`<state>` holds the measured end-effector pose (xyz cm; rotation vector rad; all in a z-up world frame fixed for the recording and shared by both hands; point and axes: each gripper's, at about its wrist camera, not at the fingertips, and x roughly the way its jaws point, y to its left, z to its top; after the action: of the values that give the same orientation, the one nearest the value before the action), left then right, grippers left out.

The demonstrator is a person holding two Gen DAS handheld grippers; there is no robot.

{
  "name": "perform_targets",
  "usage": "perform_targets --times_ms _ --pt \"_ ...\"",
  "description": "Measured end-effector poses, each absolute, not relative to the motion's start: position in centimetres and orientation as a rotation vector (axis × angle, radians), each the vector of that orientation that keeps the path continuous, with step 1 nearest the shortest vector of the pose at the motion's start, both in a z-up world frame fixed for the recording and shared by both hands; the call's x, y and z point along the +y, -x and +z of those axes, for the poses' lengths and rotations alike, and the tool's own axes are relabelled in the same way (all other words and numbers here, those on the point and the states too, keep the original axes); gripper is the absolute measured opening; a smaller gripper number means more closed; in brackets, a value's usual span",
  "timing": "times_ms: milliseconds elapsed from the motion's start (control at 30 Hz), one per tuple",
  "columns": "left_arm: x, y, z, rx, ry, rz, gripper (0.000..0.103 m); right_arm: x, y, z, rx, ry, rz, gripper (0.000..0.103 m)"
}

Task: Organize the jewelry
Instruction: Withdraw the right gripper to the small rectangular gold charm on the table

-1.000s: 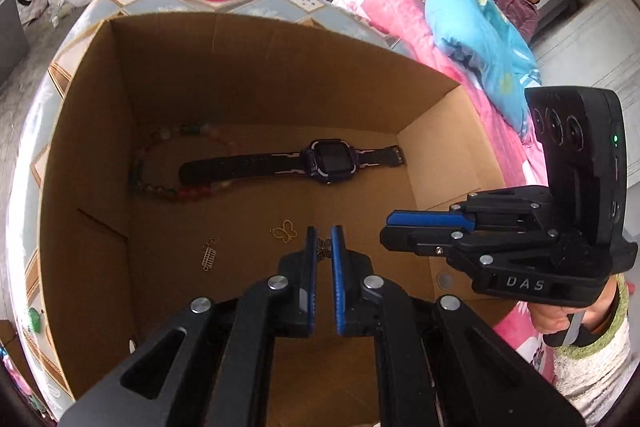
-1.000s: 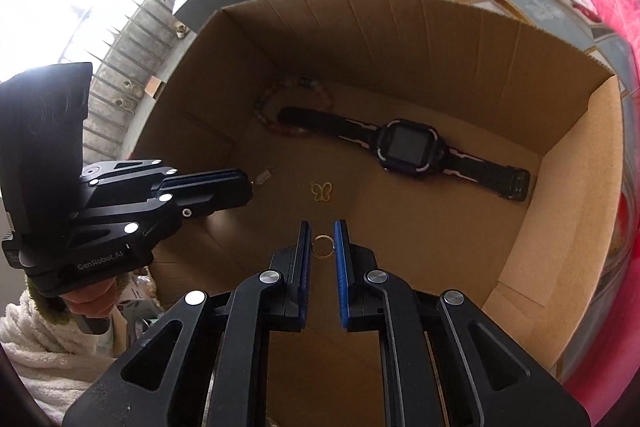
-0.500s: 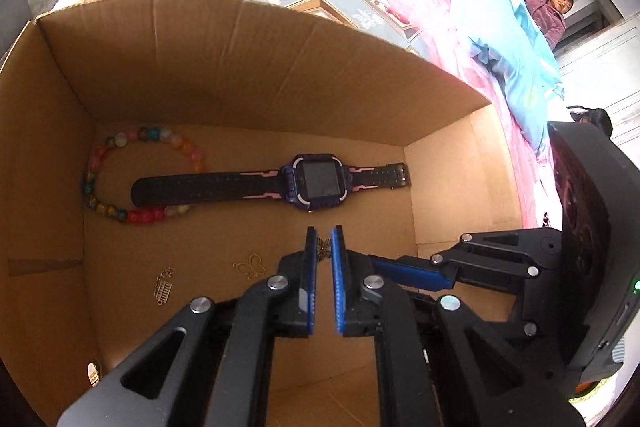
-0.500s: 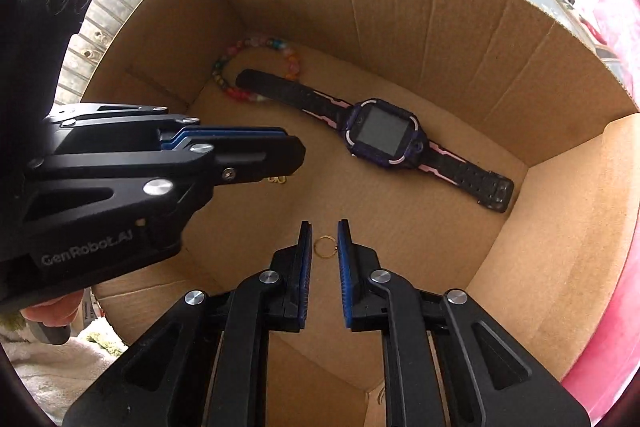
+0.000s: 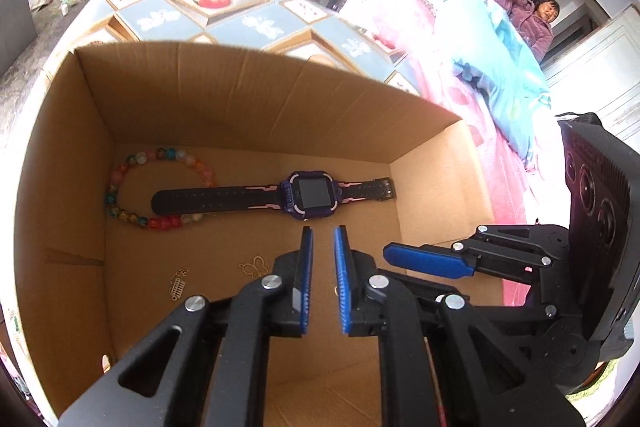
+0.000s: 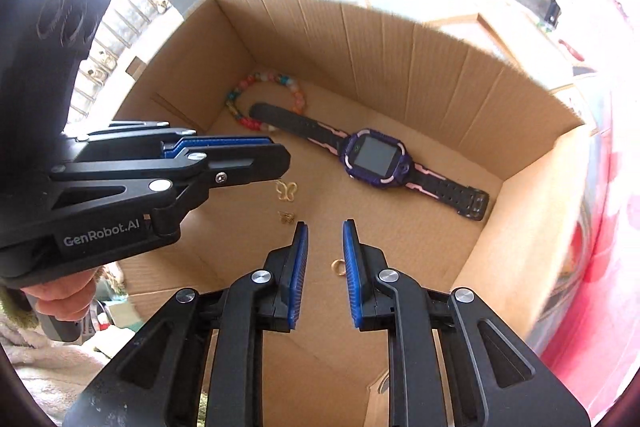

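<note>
Release step: both claws hang over the cardboard box (image 6: 400,39), jaws opening. Right claw (image 6: 325,259) is released; its gold ring (image 6: 338,265) lies on the box floor. Left claw (image 5: 322,259) grasps nothing visible. Next: withdraw both claws clear of the smartwatch (image 6: 376,159)

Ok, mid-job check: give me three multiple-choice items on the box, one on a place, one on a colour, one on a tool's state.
1. Where does the bead bracelet lie?
A. Around the watch strap's end
B. On the bed
C. Outside the cardboard box

2. What colour is the watch case?
A. Red
B. Purple
C. White

3. What is between the right tool's pads?
A. The watch
B. Nothing pinched
C. The bracelet

Answers: 1 A, the strap end rests inside the loop of beads. 2 B, the case is purple with pink trim. 3 B, its jaws are opening and the gold ring lies on the box floor.
</note>
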<state>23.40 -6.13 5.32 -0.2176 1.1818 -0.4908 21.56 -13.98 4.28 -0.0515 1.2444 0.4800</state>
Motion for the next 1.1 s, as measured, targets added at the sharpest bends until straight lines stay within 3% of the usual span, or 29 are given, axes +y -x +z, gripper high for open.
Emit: perform_targets --times_ms 100,167,233,333,433,633,800,1000,1100 --pt "-5.4 -21.6 7.3 1.111 0.207 -0.505 0.010 -14.2 -19.8 7.0 1.158 0.017 0.501 0.020" --pt "-4.3 -19.8 9.0 1.021 0.210 -0.491 0.010 -14.6 -17.7 9.1 1.081 0.002 0.528 0.029" --pt "-2.9 -17.8 10.5 0.929 0.221 -0.485 0.010 -15.0 -14.9 10.9 0.991 -0.011 0.543 0.043" --pt "-0.5 -14.2 12.4 0.804 0.221 -0.484 0.011 -15.9 -10.6 12.4 0.891 -0.061 0.591 0.048" --pt "1.7 -10.6 12.9 0.722 0.205 -0.458 0.017 -16.5 -6.4 12.4 0.817 -0.102 0.630 0.050" --pt "4.2 -5.3 10.4 0.707 0.158 -0.430 0.019 -15.2 -2.2 7.7 0.812 -0.119 0.582 0.058" --pt "3.5 -3.1 5.4 0.821 0.098 -0.408 0.019 -13.3 -1.3 2.3 0.884 -0.062 0.439 0.055" --pt "0.9 -1.8 -1.1 0.941 -0.011 -0.361 0.019 -13.1 -2.6 -1.2 0.928 -0.109 0.370 0.028" --pt "-0.3 -1.6 -2.3 0.950 -0.056 -0.380 0.019 -12.5 -3.2 -1.0 0.906 -0.068 0.393 0.025"
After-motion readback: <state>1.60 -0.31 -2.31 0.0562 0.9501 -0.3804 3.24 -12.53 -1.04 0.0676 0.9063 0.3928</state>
